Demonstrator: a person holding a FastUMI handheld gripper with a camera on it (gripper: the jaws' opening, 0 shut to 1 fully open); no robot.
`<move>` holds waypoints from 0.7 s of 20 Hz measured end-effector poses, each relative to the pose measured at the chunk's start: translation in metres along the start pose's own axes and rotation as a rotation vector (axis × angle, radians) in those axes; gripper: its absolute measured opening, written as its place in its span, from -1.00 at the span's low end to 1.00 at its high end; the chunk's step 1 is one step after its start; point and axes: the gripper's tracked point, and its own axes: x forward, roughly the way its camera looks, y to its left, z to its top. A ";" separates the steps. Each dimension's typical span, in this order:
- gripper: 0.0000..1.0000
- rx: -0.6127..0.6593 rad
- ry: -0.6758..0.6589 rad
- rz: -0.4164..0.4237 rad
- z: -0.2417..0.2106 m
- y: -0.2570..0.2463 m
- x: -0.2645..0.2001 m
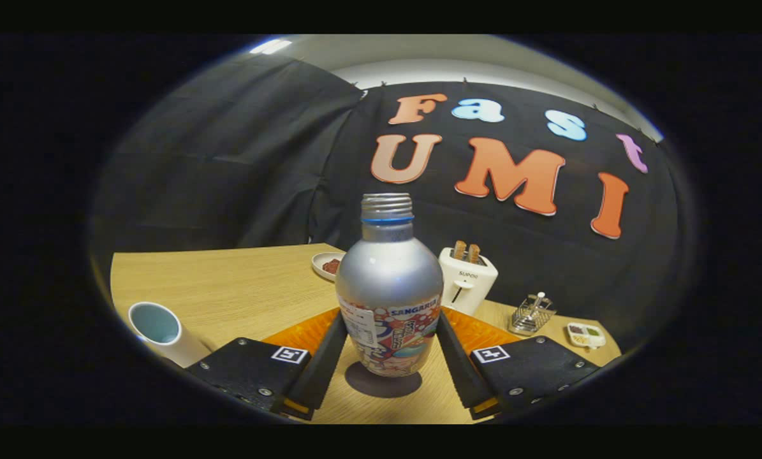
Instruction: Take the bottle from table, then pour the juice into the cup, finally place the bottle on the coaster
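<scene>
We find the gripper (390, 338) clamped on the upright, uncapped bottle (389, 287), both fingers pressing. Next, we judge: lift it toward the cup (164, 331) near the table's (227, 287) edge.

The desk (240, 287) has a light wood-grain top. Black cloth (240, 159) hangs in folds behind it as the booth wall, two panels meeting at a corner beyond the far edge of the desk. Above the cloth a pale wall strip (457, 69) and a grey ceiling (419, 48) are visible. One ceiling light (270, 46) glows at the upper left. Clips hold the top hem of the cloth.
</scene>
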 end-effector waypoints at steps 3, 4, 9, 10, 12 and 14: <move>0.58 0.085 0.032 -0.015 -0.016 -0.010 0.004; 0.58 0.101 0.042 -0.016 -0.022 -0.013 0.005; 0.58 0.181 0.102 -0.005 -0.048 -0.016 0.013; 0.58 0.189 0.110 -0.006 -0.053 -0.016 0.015; 0.58 0.213 0.125 -0.001 -0.060 -0.016 0.016; 0.58 0.238 0.137 0.011 -0.066 -0.014 0.016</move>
